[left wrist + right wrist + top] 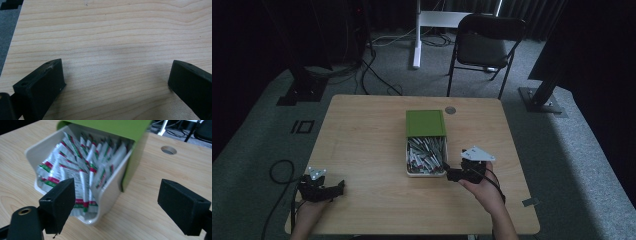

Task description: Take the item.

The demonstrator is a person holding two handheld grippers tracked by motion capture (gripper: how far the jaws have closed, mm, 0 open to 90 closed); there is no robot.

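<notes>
A white box (426, 173) with a green sliding cover (426, 123) lies in the middle of the table, its near half pulled out and packed with several white sachets (425, 156) striped red and green. My right gripper (451, 175) hovers open just right of the box's near corner; in the right gripper view its jaws stand wide apart around that white corner (110, 195), with the sachets (82, 165) and the green cover (120, 127) ahead. My left gripper (339, 188) rests open at the table's near left, over bare wood (115, 55), nothing between its jaws.
The wooden table (362, 145) has a round cable hole (450, 110) behind the box. A folding chair (484, 45) and a white desk leg (417, 40) stand beyond the far edge. A black cable (279, 172) loops on the carpet at the left.
</notes>
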